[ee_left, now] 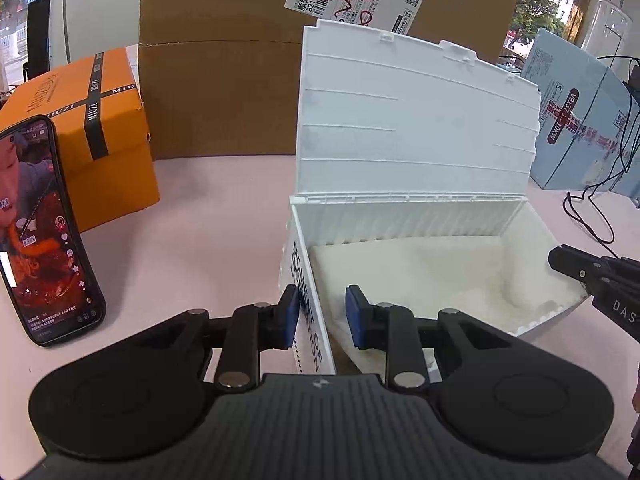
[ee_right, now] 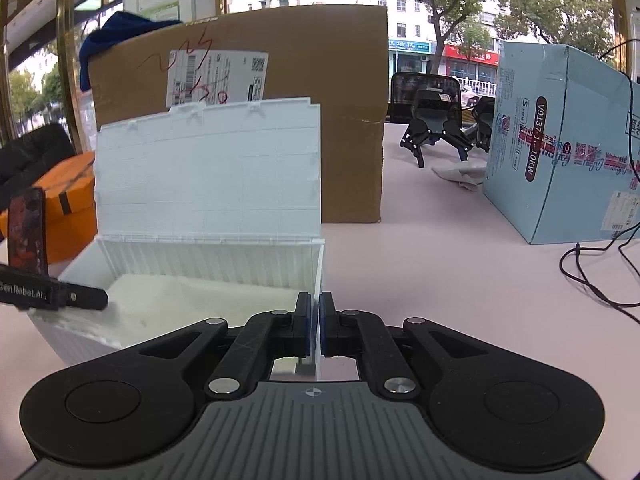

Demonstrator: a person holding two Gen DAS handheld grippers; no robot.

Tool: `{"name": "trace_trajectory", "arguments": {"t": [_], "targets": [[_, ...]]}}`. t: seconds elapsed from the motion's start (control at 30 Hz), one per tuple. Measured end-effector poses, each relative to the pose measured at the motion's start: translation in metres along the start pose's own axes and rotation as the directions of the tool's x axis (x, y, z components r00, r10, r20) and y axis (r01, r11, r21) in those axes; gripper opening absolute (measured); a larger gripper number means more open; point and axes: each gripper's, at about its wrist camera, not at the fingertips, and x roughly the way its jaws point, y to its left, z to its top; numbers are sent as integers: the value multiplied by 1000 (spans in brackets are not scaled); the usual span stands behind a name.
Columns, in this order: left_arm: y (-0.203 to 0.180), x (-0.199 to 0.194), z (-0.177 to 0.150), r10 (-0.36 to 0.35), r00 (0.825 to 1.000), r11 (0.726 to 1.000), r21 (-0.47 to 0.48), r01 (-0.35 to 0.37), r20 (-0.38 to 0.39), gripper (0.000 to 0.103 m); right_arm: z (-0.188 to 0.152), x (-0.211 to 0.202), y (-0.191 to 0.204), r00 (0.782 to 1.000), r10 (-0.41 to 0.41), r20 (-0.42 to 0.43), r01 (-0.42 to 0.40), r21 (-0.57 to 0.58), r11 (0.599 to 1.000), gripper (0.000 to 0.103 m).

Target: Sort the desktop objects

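Observation:
A white plastic storage box (ee_left: 420, 216) stands on the pale pink table (ee_left: 224, 208) with its ribbed lid (ee_left: 412, 120) raised upright. A white padded lining (ee_left: 440, 276) covers its floor. My left gripper (ee_left: 322, 300) is open and straddles the box's left wall, one blue pad outside and one inside. My right gripper (ee_right: 315, 300) is shut on the thin right wall of the box (ee_right: 208, 256). Each gripper's black tip shows in the other's view: the right gripper (ee_left: 568, 262) at the right rim, the left gripper (ee_right: 80, 298) at the left rim.
A lit phone (ee_left: 40, 232) leans against an orange box (ee_left: 104, 128) at the left. A large cardboard carton (ee_left: 240, 60) stands behind the white box. A light blue carton (ee_right: 560, 152), black cables (ee_right: 592, 276), crumpled paper and another black gripper (ee_right: 436, 128) lie to the right.

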Motion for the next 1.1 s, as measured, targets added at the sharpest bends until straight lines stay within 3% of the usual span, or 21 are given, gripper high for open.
{"name": "trace_trajectory", "arguments": {"t": [0.03, 0.07, 0.1, 0.17, 0.23, 0.37, 0.43, 0.53, 0.6, 0.7, 0.8, 0.9, 0.97, 1.1], "targets": [[1, 0, 1, -5, 1000, 1000, -4, 5, 6, 52, 3, 0, -4, 1000, 12, 14, -13, 30, 999, 5], [2, 0, 2, 4, 1000, 1000, -10, -4, 24, 81, 6, 0, -7, 999, 32, 36, -34, 67, 997, 5], [3, -1, 2, 12, 999, 1000, -17, -12, 43, 88, 10, -1, -11, 997, 53, 62, -59, 107, 992, 5], [4, -4, 5, 28, 997, 999, -23, -27, 74, 88, 18, 2, -14, 989, 113, 96, -129, 182, 975, 14], [6, -8, 7, 26, 995, 999, -26, -24, 101, 88, 26, 4, -15, 977, 169, 133, -198, 252, 947, 57], [12, -19, 16, 2, 986, 1000, -31, 3, 164, 89, 51, 10, -10, 948, 258, 188, -307, 318, 897, 69], [14, -29, 27, 25, 977, 999, -46, -16, 211, 91, 66, 9, -8, 932, 288, 219, -349, 328, 878, 86], [11, -44, 50, 81, 954, 994, -100, -54, 290, 103, 83, -3, -6, 903, 282, 324, -382, 303, 873, 101], [4, -50, 65, 108, 936, 992, -99, -79, 335, 103, 85, -9, -6, 885, 259, 388, -379, 273, 884, 103], [2, -47, 70, 76, 924, 994, -105, -39, 375, 103, 82, -7, -6, 886, 228, 404, -316, 164, 935, 103], [8, -26, 69, -16, 939, 994, -100, 53, 342, 103, 81, 2, -8, 889, 192, 415, -222, 24, 975, 103], [9, -4, 66, -23, 957, 996, -77, 47, 289, 103, 75, 14, -11, 872, 163, 463, -156, -53, 986, 103], [9, 7, 64, -19, 962, 997, -70, 39, 272, 103, 74, 25, -16, 878, 193, 437, -173, -86, 981, 103], [13, 20, 63, -100, 963, 989, -81, 124, 248, 103, 76, 51, -29, 909, 287, 301, -293, -26, 956, 103]]}}
